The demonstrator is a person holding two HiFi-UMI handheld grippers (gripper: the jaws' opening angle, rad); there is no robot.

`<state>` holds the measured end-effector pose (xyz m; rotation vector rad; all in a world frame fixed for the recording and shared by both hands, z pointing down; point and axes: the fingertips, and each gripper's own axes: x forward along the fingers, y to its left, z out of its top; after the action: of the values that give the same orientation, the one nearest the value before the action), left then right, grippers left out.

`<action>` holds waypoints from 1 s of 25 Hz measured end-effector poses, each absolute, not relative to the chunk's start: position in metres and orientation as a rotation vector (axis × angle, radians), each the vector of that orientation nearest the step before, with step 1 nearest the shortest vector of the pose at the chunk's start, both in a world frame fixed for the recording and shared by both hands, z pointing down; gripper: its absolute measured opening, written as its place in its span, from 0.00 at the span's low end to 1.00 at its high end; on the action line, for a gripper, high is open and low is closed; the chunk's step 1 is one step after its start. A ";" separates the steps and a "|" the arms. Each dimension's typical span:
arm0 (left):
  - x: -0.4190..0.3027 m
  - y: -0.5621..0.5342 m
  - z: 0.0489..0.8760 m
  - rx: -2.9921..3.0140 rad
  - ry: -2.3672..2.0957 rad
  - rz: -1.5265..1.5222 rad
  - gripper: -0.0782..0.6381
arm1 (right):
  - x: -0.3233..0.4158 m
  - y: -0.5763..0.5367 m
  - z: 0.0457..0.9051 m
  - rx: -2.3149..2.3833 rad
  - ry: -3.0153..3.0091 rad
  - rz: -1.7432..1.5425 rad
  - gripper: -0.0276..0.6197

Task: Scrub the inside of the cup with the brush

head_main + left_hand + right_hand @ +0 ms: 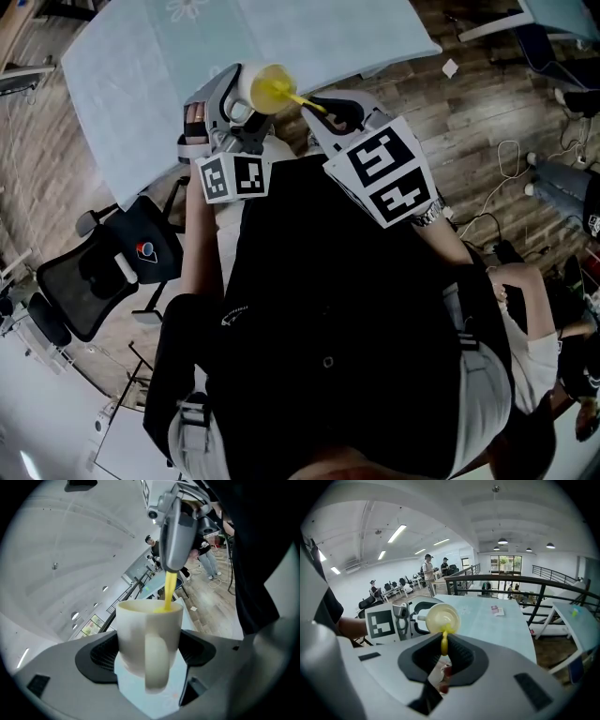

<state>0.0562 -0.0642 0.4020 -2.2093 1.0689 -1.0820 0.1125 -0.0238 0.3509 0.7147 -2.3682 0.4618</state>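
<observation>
Office interior, wood-plank floor (487, 103); pale blue table (131, 84) at 11 o'clock in head view, black chair (94, 281) at 8 o'clock.

Item: white cup (147, 630). Its handle faces the left gripper's camera. The left gripper (150, 653) clamps its sides between its jaws. Position is 12 o'clock in head view, over the table's near edge, mouth turned toward the right gripper (444, 649).

Item: yellow brush (444, 641). The right gripper's jaws are pinched tight on its handle, and its far end sits inside the cup's mouth.

People (426, 569) stand far off at 11 o'clock in right gripper view.
</observation>
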 end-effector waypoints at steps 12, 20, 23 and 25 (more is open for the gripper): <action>0.058 -0.062 0.415 -2.217 1.036 -1.120 0.66 | 0.091 -0.013 0.327 0.650 -2.440 0.412 0.10; 0.058 -0.064 0.413 -2.235 1.031 -1.091 0.66 | 0.106 -0.037 0.314 0.763 -2.445 0.413 0.10; 0.052 -0.067 0.411 -2.246 1.040 -1.075 0.66 | 0.112 -0.046 0.315 0.805 -2.433 0.430 0.10; 0.047 -0.071 0.411 -2.253 1.047 -1.066 0.66 | 0.112 -0.049 0.318 0.818 -2.424 0.449 0.10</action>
<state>0.0466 -0.0707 0.4106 -2.2533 1.0470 -1.0660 0.1121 -0.0491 0.3181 0.8176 -2.4240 0.4495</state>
